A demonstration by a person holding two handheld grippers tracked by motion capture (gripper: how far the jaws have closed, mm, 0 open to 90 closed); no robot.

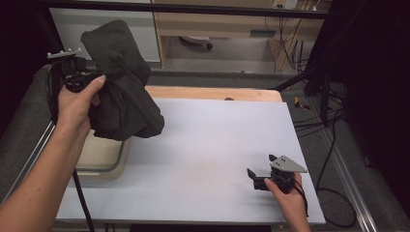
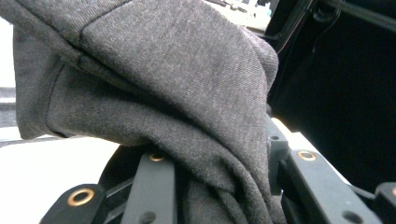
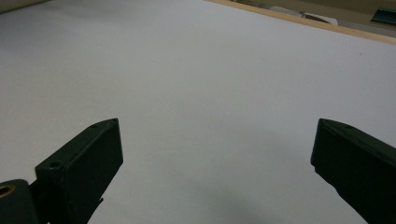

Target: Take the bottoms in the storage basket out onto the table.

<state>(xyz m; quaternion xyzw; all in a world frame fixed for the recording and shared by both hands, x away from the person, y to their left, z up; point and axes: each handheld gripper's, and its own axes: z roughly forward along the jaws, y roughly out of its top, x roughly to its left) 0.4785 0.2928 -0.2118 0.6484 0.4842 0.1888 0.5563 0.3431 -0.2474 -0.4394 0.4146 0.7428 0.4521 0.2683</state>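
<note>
No readable txt, labels, brands or nos. anywhere.

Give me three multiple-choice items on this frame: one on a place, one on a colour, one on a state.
1. Where is the cloth?
A. Lifted above the table's left edge
B. Flat at the table's centre
C. Under the right tongs

2. What colour is the cloth?
A. White
B. Dark grey
C. Red

3. How do the right tongs stand?
A. Shut on the cloth
B. Shut on nothing
C. Open, nothing between them

Answers:
1. A: the high view shows it hanging from the left tongs over the beige tub.
2. B: the left gripper view shows dark grey fabric.
3. C: the right gripper view shows both jaws wide apart over the bare table.
</note>
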